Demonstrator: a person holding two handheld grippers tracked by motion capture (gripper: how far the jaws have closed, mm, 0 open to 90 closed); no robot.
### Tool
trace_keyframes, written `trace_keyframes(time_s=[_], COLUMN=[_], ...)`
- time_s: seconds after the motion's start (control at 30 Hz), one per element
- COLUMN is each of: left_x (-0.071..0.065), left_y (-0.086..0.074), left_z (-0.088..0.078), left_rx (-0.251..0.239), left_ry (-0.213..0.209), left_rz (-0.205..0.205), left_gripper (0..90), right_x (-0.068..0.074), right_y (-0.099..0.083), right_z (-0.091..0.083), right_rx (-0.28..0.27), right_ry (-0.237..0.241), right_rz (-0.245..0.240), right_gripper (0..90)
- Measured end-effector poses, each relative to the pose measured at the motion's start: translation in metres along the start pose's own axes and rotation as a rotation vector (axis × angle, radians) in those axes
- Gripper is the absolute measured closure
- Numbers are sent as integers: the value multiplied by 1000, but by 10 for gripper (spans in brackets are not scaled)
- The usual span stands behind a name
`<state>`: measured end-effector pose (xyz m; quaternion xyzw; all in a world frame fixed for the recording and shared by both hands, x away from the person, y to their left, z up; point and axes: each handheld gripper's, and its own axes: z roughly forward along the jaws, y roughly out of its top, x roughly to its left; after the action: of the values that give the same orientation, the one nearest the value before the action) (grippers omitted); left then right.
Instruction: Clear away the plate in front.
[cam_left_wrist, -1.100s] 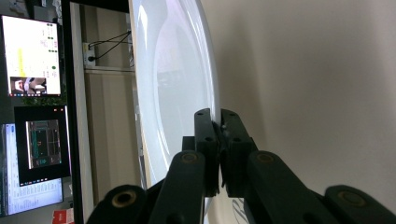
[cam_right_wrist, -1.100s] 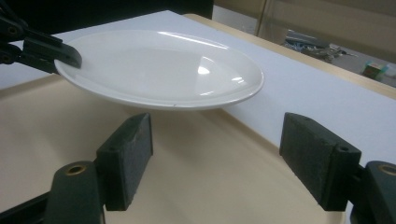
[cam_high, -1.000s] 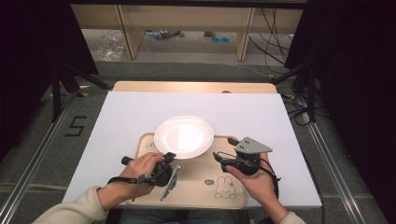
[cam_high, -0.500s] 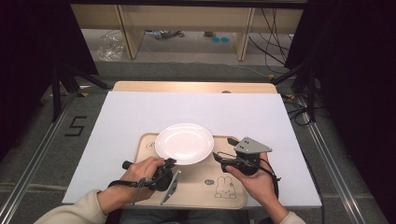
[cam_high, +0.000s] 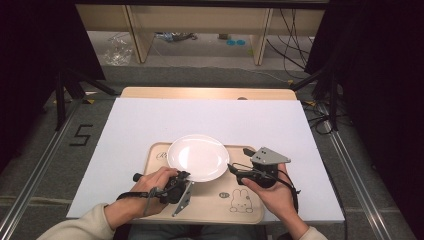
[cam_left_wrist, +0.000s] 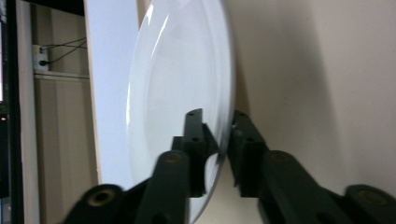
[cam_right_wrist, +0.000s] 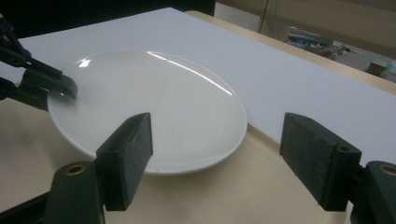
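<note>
Presently on record: one white plate (cam_high: 198, 157), round and glossy, lying on the far part of a beige tray (cam_high: 210, 210), its far rim reaching just past the tray's far edge over the white tabletop (cam_high: 150, 120). The tray bears a small printed rabbit figure (cam_high: 241, 201) near its front right corner and sits at the near edge of the table. Left gripper (cam_high: 186, 176), held in the person's left hand (cam_high: 155, 182): its jaws straddle the plate's near-left rim, one above and one below; in the left gripper view (cam_left_wrist: 218, 140) a narrow gap shows between the lower pad and the rim, so the hold is slack rather than clamped, the jaws having just been opening with the plate's edge between them. The same jaw tips appear at the plate's far-left rim in the right gripper view. Right gripper (cam_high: 231, 167), held in the person's right hand (cam_high: 272, 192), with its grey three-cornered plate (cam_high: 269, 156) on top: jaws spread wide and holding nothing, standing just beside the plate's right rim; in the right gripper view (cam_right_wrist: 217, 158) one pad stands before the plate's near edge, the other clear of it over the tray.
</note>
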<state>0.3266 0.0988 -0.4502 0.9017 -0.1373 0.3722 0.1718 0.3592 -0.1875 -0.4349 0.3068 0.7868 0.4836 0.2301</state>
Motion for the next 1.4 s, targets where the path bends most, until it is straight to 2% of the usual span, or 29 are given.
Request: trace_keyframes(time_s=[0.13, 0.23, 0.43, 0.5, 0.6, 0.67, 0.7, 0.73, 0.77, 0.8, 0.83, 0.87, 0.93, 0.97, 1.03, 1.13, 1.17, 1.33, 1.4], left_x=[3, 8, 14, 14, 14, 15, 16, 17, 19, 23, 24, 27, 27, 28, 30, 32, 34, 35, 37], left_y=[-4, -6, -16, -20, -25, -29, -31, -33, -35, -37, -39, -41, -42, -43, -45, -49, -51, -60, -63], left_z=[2, 4, 8, 11, 15, 18, 18, 19, 19, 21, 18, 17, 17, 16, 15, 13, 12, 8, 5], left_rx=[-21, -55, -146, -168, -215, -248, -255, -279, -313, -358, -341, -348, -373, -384, -392, -412, -413, -477, -506], left_ry=[-41, -86, -235, -298, -379, -410, -429, -453, -463, -468, -476, -453, -408, -395, -351, -293, -277, -217, -199], left_rz=[-32, -79, -208, -244, -327, -401, -423, -464, -527, -549, -598, -590, -656, -673, -681, -716, -719, -817, -838], left_gripper=[620, 530, 409, 385, 375, 370, 380, 377, 381, 390, 388, 383, 358, 345, 327, 315, 313, 307, 301], right_x=[0, 0, 0, 0, 0, 0, 0, 0, 0, 0, 0, 0, 0, 0, 0, 1, 1, 1, 2], right_y=[0, -1, -1, -1, -1, -1, -1, -1, -1, -1, -1, -1, -1, -1, -1, -1, -1, -1, -1], right_z=[0, 1, 1, 1, 1, 1, 1, 1, 1, 1, 1, 1, 1, 0, 1, 1, 1, 1, 1], right_rx=[-1, 7, 8, 11, 13, 19, 12, 13, 13, 15, 16, 16, 13, 22, 11, 10, 14, 6, -4], right_ry=[-1, 5, 4, 6, 11, 6, 9, 11, 17, 17, 17, 17, 17, 7, 12, 14, 20, 39, 54], right_rz=[-4, 3, 2, 2, 1, 2, 3, 2, 3, 4, 4, 5, 3, 3, 3, 4, 4, 1, -3], right_gripper=[266, 263, 261, 261, 261, 261, 261, 260, 260, 260, 260, 260, 260, 260, 260, 259, 259, 258, 256])
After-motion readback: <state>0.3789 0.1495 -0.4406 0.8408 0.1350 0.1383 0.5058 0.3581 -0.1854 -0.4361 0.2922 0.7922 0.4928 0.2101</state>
